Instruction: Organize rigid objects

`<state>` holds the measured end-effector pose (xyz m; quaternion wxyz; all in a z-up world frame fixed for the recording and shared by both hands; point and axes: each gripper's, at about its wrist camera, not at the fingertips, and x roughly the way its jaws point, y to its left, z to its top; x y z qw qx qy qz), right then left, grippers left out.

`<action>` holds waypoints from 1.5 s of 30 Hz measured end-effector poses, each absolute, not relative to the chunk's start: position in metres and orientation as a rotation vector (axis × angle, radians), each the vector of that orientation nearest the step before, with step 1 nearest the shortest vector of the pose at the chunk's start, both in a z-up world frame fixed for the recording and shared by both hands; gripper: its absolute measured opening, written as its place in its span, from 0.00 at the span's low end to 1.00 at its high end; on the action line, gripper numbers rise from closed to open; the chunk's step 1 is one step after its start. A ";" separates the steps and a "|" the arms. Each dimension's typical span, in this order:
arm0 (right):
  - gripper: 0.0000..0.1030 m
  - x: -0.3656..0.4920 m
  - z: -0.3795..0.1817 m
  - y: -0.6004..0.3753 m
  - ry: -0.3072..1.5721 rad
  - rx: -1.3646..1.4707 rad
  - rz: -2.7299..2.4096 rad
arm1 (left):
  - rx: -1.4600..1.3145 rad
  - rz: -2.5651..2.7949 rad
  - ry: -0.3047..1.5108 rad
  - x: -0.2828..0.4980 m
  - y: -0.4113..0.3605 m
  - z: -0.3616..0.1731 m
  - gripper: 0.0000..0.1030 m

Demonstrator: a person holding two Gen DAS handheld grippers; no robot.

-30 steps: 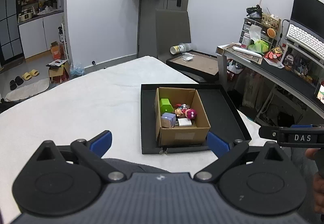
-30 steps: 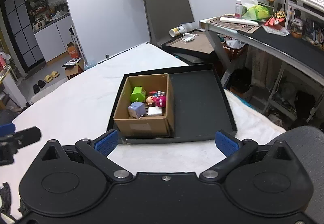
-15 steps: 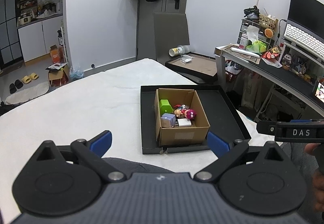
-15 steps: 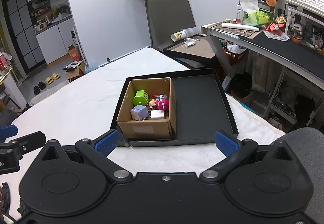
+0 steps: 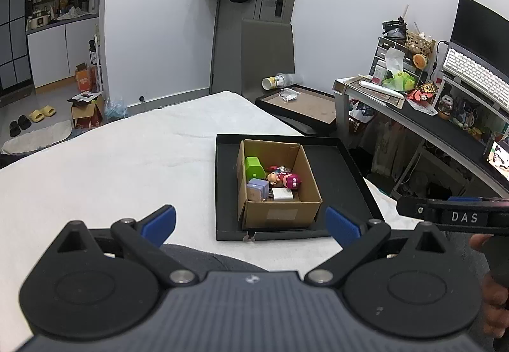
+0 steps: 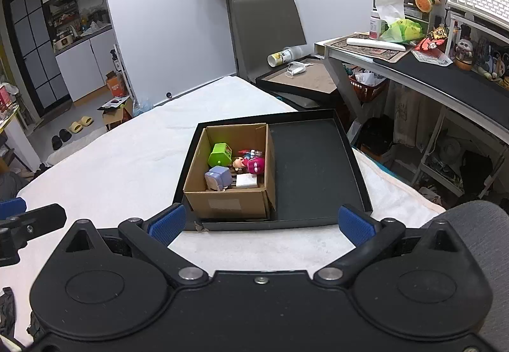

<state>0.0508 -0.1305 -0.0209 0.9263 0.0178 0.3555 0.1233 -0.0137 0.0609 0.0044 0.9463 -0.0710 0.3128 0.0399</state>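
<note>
Left wrist view: left gripper [image 5: 249, 223] jaws spread, empty, hovering short of the shallow black tray [image 5: 356, 173] on the white cloth surface [image 5: 111, 167]. Right gripper [image 6: 261, 223] likewise spread, empty. Brown cardboard box [image 6: 227, 205] sits in the tray's left half, holding green cube [image 6: 220, 154], lilac cube [image 6: 218, 177], pink doll [image 6: 253, 164], white charger [image 6: 246, 181]. Versus earlier: both grippers pulled back slightly, objects unmoved

Left gripper [image 5: 250, 222]: jaws spread wide, nothing between them, held level and pointing forward. Right gripper [image 6: 261, 222]: jaws likewise spread wide and empty, level with the left one, just to its right. A hand [image 5: 493, 304] grips the right unit's handle at the near right.
</note>
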 end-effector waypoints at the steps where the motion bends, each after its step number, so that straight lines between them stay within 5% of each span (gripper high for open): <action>1: 1.00 0.051 -0.021 -0.130 0.729 0.032 0.252 | -0.144 0.080 0.637 -0.014 0.061 0.005 0.97; 45: 1.00 0.043 -0.016 -0.126 0.714 0.010 0.261 | -0.120 0.072 0.653 -0.017 0.052 0.002 0.97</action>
